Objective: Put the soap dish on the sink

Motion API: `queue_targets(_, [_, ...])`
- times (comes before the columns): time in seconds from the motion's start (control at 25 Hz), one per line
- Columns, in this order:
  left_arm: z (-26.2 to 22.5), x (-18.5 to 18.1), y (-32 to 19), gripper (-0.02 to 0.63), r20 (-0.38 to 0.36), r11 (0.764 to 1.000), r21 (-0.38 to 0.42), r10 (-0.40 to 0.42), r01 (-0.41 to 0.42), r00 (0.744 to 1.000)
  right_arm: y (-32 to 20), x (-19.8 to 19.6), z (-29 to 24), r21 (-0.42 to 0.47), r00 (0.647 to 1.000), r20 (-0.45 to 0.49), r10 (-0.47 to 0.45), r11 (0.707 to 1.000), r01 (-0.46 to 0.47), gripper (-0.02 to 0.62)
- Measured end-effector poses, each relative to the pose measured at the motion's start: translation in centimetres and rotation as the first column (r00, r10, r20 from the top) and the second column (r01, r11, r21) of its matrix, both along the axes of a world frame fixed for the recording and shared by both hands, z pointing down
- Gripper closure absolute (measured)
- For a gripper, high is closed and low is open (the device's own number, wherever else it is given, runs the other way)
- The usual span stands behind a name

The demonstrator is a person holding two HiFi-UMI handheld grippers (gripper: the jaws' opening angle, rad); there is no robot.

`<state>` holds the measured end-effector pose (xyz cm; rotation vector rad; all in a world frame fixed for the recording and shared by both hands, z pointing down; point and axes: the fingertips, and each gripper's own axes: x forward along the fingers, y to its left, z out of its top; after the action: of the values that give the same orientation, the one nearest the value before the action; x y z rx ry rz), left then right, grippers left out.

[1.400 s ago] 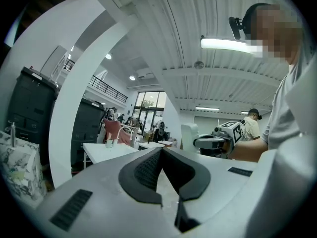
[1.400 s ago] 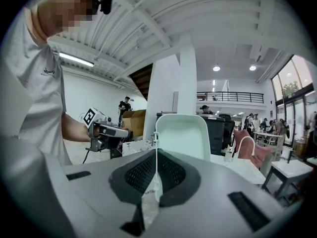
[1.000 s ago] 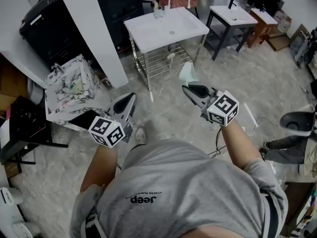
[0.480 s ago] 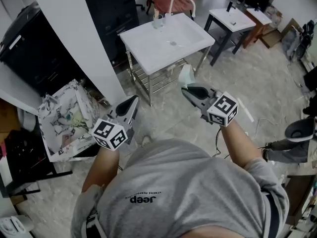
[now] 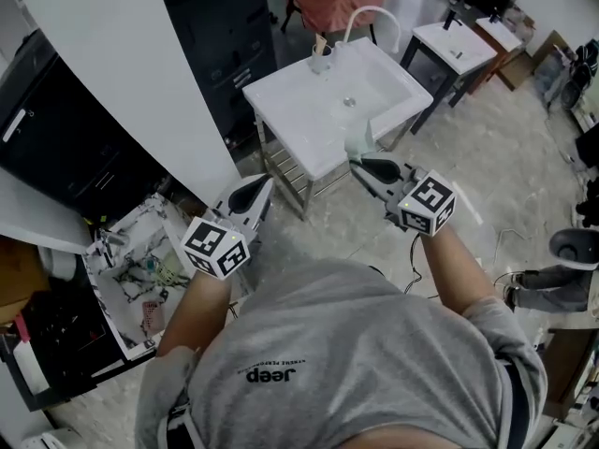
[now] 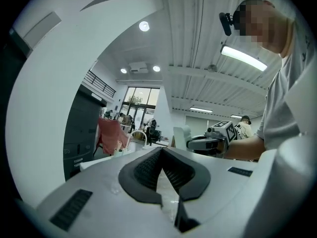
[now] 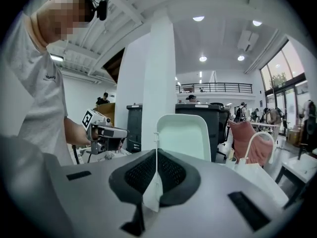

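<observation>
Head view, looking steeply down. White pillar (image 5: 122,92) fills the upper left, with a black cabinet (image 5: 220,36) behind it. The white sink (image 5: 304,110) stands on a metal frame just right of the pillar. Its arched faucet (image 5: 372,15) sits at the far edge and a small cup (image 5: 320,61) is beside the faucet. A second, smaller sink (image 5: 459,43) on a dark stand is farther right, apart from the first. A patterned bag (image 5: 140,269) lies on the floor at lower left.

Left gripper (image 5: 264,181): tips meet, nothing between the pads. It points toward the sink frame's near left corner and is held in the air.

Right gripper (image 5: 359,163): jaws clamped on one thin edge of the soap dish (image 5: 358,142). The dish is pale, rounded-rectangular, and held upright on edge, standing up out of the jaws. In the head view it lies against the sink's near edge, just right of the front corner. It is carried in the air and not set down on the sink top.
</observation>
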<state>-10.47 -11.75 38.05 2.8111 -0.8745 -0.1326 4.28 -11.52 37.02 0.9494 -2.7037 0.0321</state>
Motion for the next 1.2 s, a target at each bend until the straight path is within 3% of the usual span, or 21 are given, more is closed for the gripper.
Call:
queue_targets(0.36, [1.1, -0.4, -8.2, 0.592, 0.012, 0.999, -0.006, -0.032, 0.032, 0.999, -8.5, 1.0, 2.2, -0.032, 1.0, -0.007, -0.002, 0.999, 0.002, 0.532])
queue_targets(0.56, [1.8, 1.3, -11.0, 0.592, 0.027, 0.992, -0.011, -0.121, 0.122, 0.992, -12.4, 3.1, 3.3, -0.044, 0.997, 0.004, -0.081, 0.996, 0.081, 0.532])
queue_targets(0.72, [2.1, 2.1, -14.9, 0.592, 0.03, 0.971, -0.039, -0.235, 0.236, 0.972, -17.4, 5.0, 4.0, -0.061, 0.987, 0.0, -0.162, 0.985, 0.161, 0.532])
queue_targets(0.96, [2.2, 3.4, -20.1, 0.592, 0.02, 0.937, -0.063, -0.343, 0.344, 0.939, -23.5, 7.1, 4.8, -0.057, 0.965, -0.063, -0.255, 0.966, 0.252, 0.532])
queue_targets(1.2, [3.4, 2.8, -23.7, 0.592, 0.031, 0.94, -0.072, -0.333, 0.335, 0.942, -27.8, 6.7, 6.3, -0.056, 0.947, -0.169, -0.274, 0.962, 0.269, 0.532])
